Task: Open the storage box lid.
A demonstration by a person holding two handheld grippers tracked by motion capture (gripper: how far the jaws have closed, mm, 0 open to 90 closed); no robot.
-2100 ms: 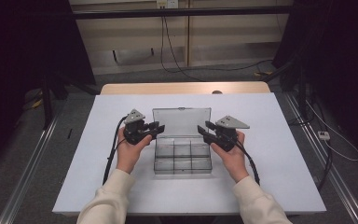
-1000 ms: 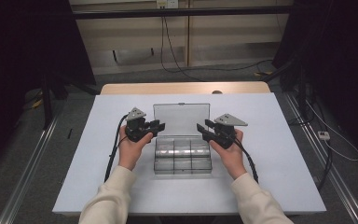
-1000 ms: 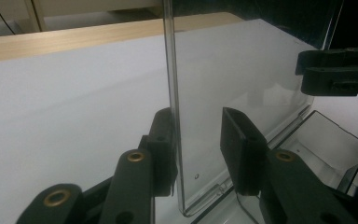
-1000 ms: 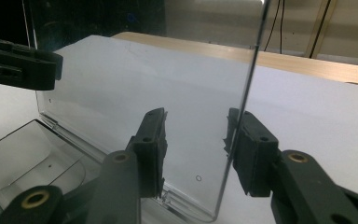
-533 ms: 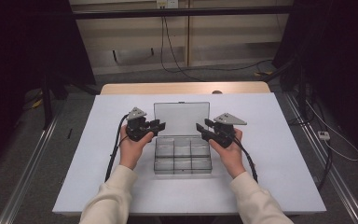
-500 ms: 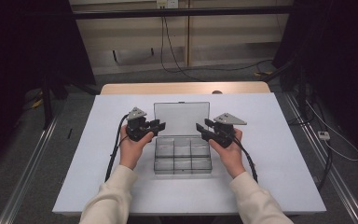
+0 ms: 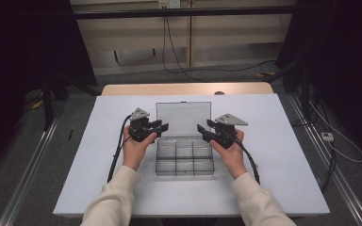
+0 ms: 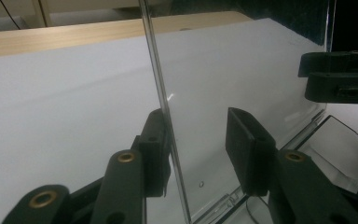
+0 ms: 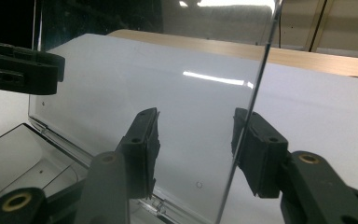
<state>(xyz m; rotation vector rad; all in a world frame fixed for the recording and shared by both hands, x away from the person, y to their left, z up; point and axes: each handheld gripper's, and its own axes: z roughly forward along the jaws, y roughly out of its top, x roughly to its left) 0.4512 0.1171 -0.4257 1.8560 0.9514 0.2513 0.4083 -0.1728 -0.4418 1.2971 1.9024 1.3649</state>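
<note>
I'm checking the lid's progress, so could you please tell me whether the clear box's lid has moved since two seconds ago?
Cannot tell: in the high view the lid stands open behind the compartments, much as earlier.

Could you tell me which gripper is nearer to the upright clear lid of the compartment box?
Neither clearly: the left gripper straddles the lid's left edge, the right gripper its right edge, fingers open around it.
</note>
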